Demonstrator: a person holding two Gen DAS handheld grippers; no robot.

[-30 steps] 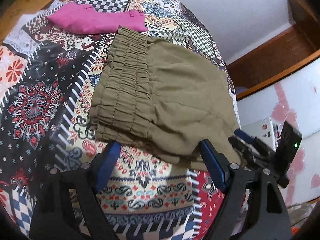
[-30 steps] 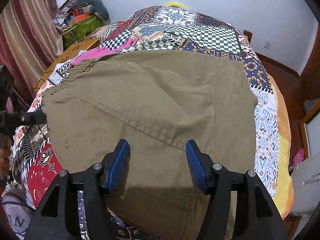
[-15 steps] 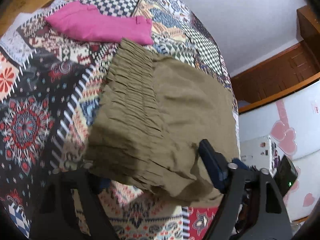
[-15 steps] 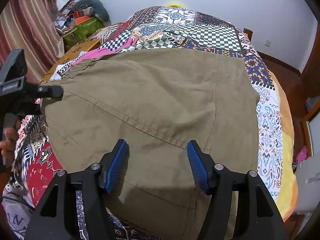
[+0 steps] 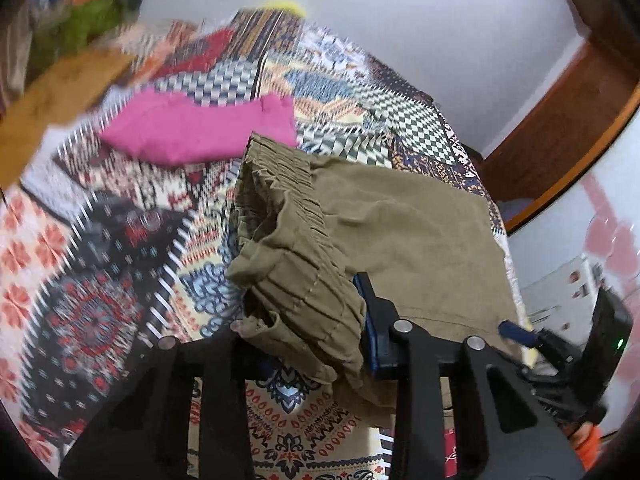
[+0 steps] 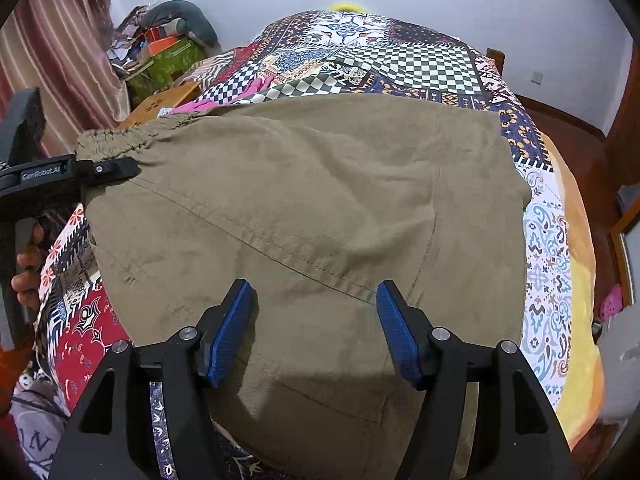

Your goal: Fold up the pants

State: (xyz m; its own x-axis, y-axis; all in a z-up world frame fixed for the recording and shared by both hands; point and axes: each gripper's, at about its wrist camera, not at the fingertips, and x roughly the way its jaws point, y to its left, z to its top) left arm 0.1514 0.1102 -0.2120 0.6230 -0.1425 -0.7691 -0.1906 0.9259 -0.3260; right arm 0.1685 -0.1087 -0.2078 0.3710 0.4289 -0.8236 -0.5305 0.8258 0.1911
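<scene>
Olive pants (image 6: 320, 184) lie spread on the patchwork quilt (image 6: 416, 64), their elastic waistband (image 5: 288, 208) toward the left. My left gripper (image 5: 304, 332) has its jaws closing on the near corner of the waistband, and the fabric is bunched and lifted between them. Cloth hides its left pad. In the right wrist view the left gripper (image 6: 100, 168) sits at that waistband corner, held by a hand (image 6: 26, 264). My right gripper (image 6: 316, 320) stands open over the pants' near edge, pads apart on flat fabric.
A folded pink garment (image 5: 192, 132) lies on the quilt just beyond the waistband. A wooden board (image 6: 160, 104) and a pile of clutter (image 6: 168, 40) sit at the bed's far left by a striped curtain (image 6: 52, 60). A yellow blanket edge (image 6: 576, 240) runs down the right side.
The left gripper has closed in on the waistband corner and lifted it, bunching the fabric. Its view swung up and right. The right gripper has held still, open.
</scene>
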